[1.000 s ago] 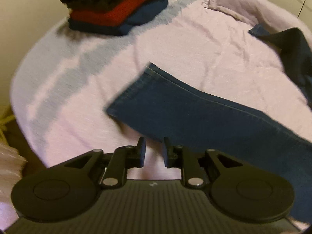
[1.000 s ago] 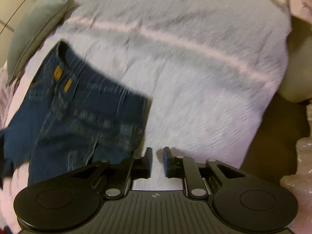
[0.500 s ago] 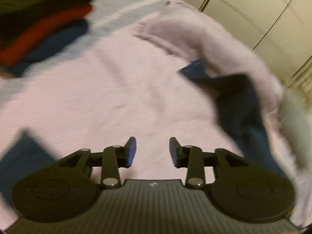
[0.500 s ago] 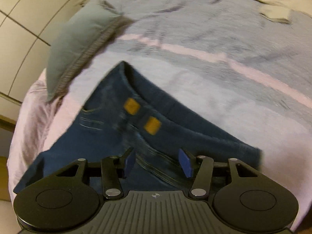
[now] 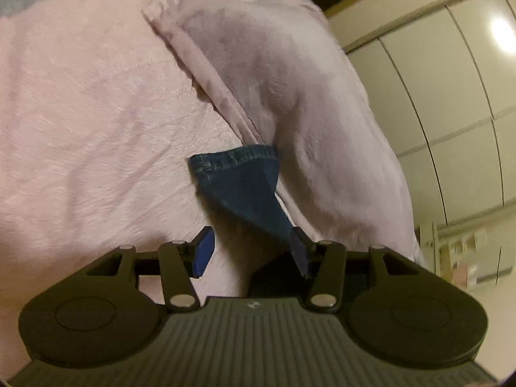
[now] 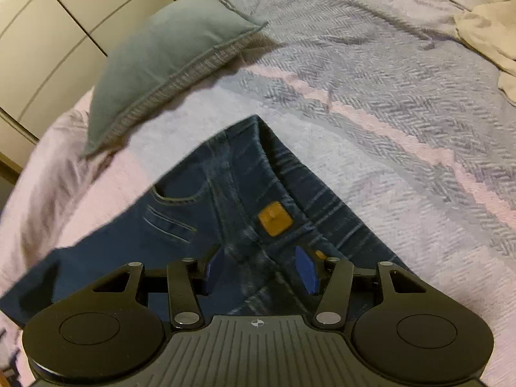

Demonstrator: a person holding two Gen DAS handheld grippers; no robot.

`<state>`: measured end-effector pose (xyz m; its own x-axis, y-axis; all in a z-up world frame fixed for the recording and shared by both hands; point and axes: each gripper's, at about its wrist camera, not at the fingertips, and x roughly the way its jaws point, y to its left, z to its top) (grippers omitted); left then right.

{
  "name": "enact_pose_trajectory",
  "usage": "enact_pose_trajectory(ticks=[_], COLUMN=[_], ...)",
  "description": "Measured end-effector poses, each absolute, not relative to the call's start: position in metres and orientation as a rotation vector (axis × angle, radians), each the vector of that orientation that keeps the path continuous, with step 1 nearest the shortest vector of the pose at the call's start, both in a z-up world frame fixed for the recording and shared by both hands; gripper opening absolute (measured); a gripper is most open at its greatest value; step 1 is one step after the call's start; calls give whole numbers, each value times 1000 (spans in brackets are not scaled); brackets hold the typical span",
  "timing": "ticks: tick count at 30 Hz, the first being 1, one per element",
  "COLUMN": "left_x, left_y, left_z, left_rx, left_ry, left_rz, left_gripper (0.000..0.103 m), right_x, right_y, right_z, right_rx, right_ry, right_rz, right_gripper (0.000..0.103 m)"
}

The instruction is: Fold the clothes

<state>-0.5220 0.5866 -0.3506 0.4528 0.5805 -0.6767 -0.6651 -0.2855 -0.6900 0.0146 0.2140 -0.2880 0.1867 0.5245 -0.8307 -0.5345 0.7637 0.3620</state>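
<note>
So the jeans [image 6: 232, 206] are laid out on the bed, and each gripper is lined up on a different end of them. Using the jeans as the reference point for everything here.

The right gripper [image 6: 261, 271] is hovering over the waistband end, right by the orange tag [image 6: 274, 218] and just beside the front pocket [image 6: 175, 193]. Its blue pads [image 6: 306, 271] stand fairly wide apart with denim showing between them, but nothing is pinched. Looks to me like it's set up to bite the waistband, probably because that's the thickest, stiffest bit and gives a clean corner to pull a fold from.

The left gripper [image 5: 251, 248] is at the other end, over the leg hem [image 5: 238, 158]. Its jaws are opening right now. The denim runs up against the inside of its right-hand finger and may touch it, but nothing is clamped. That hem is tucked against the edge of the pink pillow [image 5: 283, 90], lying on the fuzzy pink blanket [image 5: 80, 113], so it'll likely need to be lifted clear first.

Past the waistband there's a grey-blue cushion [image 6: 171, 64], well apart from the denim, and the herringbone bedspread [image 6: 371, 113] lies under the waistband.

My guess: one end in each gripper, then bring the hem to the waist for a lengthwise halving. No fold has started.
</note>
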Motion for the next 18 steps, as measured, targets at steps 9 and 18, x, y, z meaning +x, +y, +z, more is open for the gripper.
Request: enact_pose_trajectory(ticks=[9,18], left_x=[-513,-558], left_y=[605,539], left_z=[-360,-196], left_rx=[-1367,-1002], left_ry=[0,-44], left_rz=[1278,1361], left_gripper=[0,0], right_x=[13,15], right_y=[201,216], right_z=[-305,-305], right_rx=[-7,0], right_ry=[1193,1205], right_rz=[658,685], right_gripper=[53,53])
